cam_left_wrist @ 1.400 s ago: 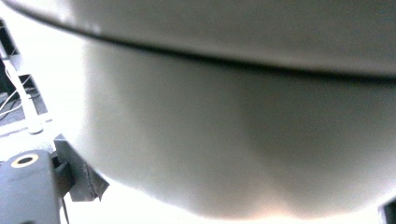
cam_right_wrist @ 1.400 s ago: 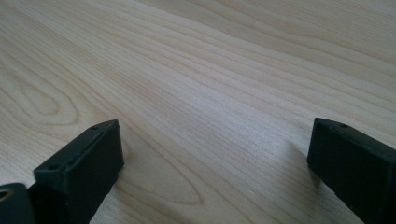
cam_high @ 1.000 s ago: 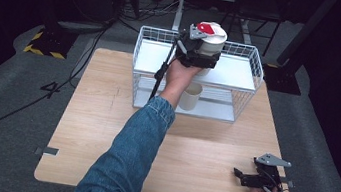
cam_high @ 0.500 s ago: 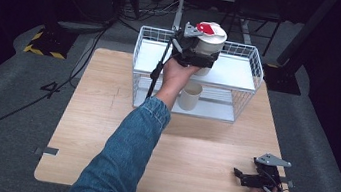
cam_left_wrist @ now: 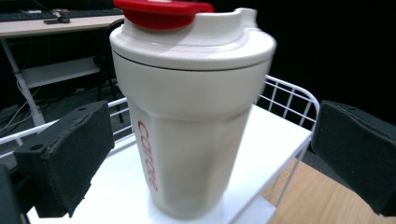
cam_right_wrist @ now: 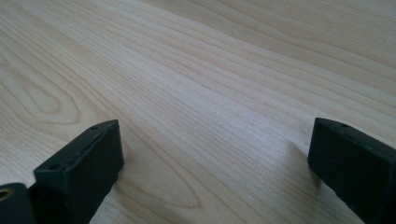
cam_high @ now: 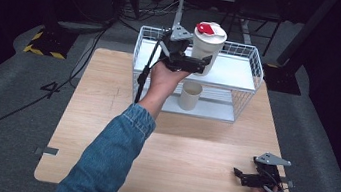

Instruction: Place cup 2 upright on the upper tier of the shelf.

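Nearest, by the desk's (cam_high: 105, 117) front right corner, the right hand-held gripper (cam_high: 247, 179) rests on the wood with its jaws wide apart and nothing between them; it has no part in the work at this point. Farther back, at the desk's rear edge, a white wire rack (cam_high: 255, 70) stands with a small cup (cam_high: 190, 96) on its lower shelf. The tumbler (cam_left_wrist: 191, 107), white with a red lid, stands upright on the rack's top shelf. The left hand-held gripper (cam_high: 198, 64) has its jaws apart on either side of the tumbler, not pressing on it. The placing looks done; what seems left is drawing the left hand clear.
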Demonstrator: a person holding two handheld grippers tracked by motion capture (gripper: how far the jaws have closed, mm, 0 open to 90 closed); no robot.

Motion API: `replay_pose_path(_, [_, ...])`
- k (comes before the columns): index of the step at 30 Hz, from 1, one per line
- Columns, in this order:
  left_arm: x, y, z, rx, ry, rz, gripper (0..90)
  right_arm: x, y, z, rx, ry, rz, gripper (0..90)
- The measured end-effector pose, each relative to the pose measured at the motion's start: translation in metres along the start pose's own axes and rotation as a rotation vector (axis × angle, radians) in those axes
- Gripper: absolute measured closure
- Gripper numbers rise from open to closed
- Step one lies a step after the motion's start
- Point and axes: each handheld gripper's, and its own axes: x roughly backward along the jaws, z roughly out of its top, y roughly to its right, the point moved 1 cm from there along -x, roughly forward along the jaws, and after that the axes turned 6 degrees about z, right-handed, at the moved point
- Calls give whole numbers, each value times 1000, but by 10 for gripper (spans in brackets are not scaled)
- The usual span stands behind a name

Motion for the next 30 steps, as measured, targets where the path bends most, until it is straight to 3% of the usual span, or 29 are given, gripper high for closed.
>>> replay_pose_path(16, [90,5,-23,-71,-30,-6,0,-7,6,7,27,-5,32,27])
replay_pose_path(25, [126,5,-39,-83,-44,-27,0,-7,6,7,28,-5,32,27])
replay_pose_path(30, [142,-2,-54,-76,-73,-14,0,-7,6,7,28,-5,33,27])
